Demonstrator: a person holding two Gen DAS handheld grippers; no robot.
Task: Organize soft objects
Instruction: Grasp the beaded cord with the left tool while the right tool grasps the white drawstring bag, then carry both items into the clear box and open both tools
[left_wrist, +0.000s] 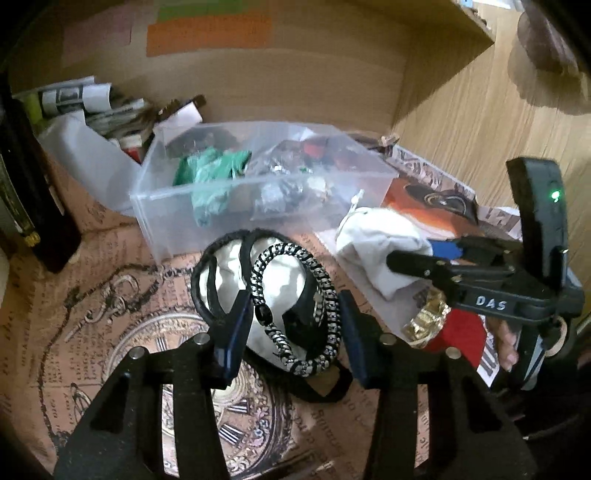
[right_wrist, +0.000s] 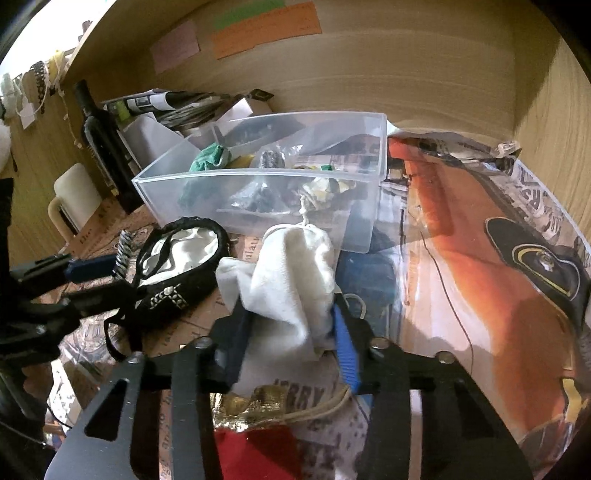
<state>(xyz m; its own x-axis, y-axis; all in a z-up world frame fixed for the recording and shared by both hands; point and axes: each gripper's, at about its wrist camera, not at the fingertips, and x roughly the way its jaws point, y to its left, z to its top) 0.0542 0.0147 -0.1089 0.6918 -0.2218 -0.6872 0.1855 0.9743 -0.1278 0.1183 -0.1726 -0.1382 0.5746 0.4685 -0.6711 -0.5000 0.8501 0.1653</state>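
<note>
Between our left gripper's (left_wrist: 295, 325) dark blue pads we see a black pouch (left_wrist: 295, 291) with a silvery white lining, and a bracelet (left_wrist: 295, 314) braided in black and silver across it. Our right gripper (right_wrist: 291, 343), one pad bright blue, frames a plain white drawstring bag (right_wrist: 291, 277). Ahead of both stands a clear, colourless plastic box (left_wrist: 258, 184) holding green cloth (left_wrist: 210, 177). Beneath our right gripper lies red fabric (right_wrist: 255, 454) edged in gold. Under our left gripper spreads tan paper (left_wrist: 110, 295) printed with clock faces and script.
</note>
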